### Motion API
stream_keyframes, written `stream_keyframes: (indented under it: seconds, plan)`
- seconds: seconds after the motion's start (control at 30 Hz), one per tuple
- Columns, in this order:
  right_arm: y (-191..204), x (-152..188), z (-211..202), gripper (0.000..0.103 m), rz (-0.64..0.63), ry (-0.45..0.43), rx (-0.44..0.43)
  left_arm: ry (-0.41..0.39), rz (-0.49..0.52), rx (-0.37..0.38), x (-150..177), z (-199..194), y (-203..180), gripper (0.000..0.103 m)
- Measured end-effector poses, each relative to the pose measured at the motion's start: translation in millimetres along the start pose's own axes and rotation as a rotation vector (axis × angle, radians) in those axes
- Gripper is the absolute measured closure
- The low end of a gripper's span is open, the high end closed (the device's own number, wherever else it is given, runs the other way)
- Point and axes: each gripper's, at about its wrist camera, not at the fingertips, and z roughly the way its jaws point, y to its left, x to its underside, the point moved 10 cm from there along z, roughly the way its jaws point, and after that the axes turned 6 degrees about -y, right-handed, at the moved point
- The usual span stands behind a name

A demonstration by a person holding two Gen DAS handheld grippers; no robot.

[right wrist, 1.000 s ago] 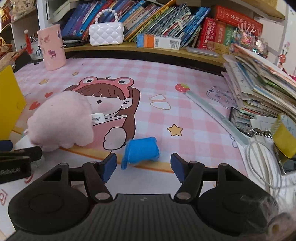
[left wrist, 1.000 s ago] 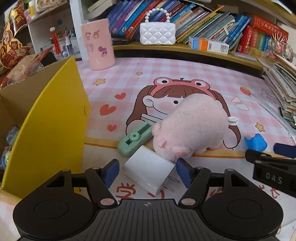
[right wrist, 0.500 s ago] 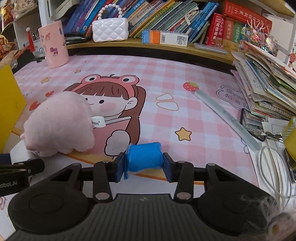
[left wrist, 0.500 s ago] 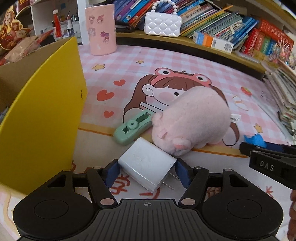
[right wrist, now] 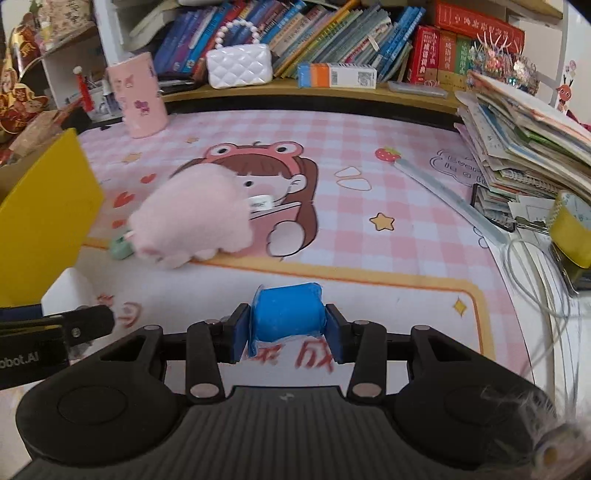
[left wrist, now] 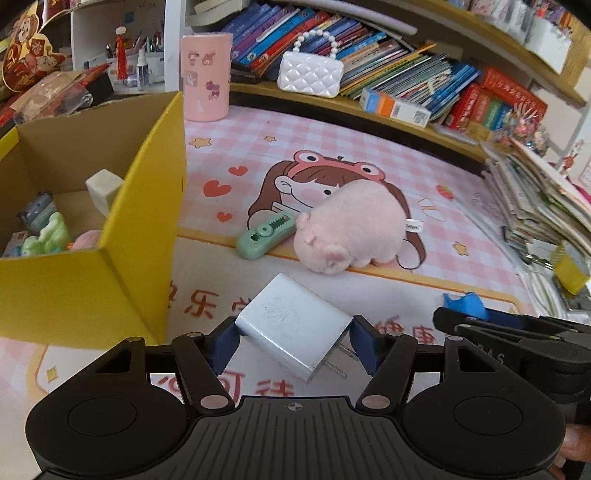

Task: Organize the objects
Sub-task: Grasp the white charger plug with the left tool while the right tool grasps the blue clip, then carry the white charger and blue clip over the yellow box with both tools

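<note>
Below, we see a pink checked mat (left wrist: 332,147) with a cartoon girl, bookshelves (right wrist: 332,33) along the top of the frame, and a yellow box (left wrist: 122,236) at the left. Our left gripper (left wrist: 293,341) tilts downward and clamps the white charger (left wrist: 295,328). Our right gripper (right wrist: 286,328) squeezes the blue cup (right wrist: 286,314), both lifted above the mat, lower centre.

Left claw (left wrist: 293,345): matte black ribbed housing with a small crosshair mark, two round recessed discs, black linkage arms with silver pivot pins, and dark blue pads (left wrist: 365,349). Right claw (right wrist: 288,326): same black body and blue pads (right wrist: 240,332); white lettering shows on each claw's side as seen from the other
</note>
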Motion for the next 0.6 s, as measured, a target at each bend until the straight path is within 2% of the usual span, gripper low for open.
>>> stream_keyframes:
  seconds: [0.23,0.6]
  plan:
    - [29,18,-40,0.063,0.001,-0.012,0.003,-0.047,0.0,0.03,8,-34,18,0.038]
    - [108,42,-82,0.063,-0.085,-0.037,-0.039,-0.107,-0.048,0.026,30,-89,77,0.038]
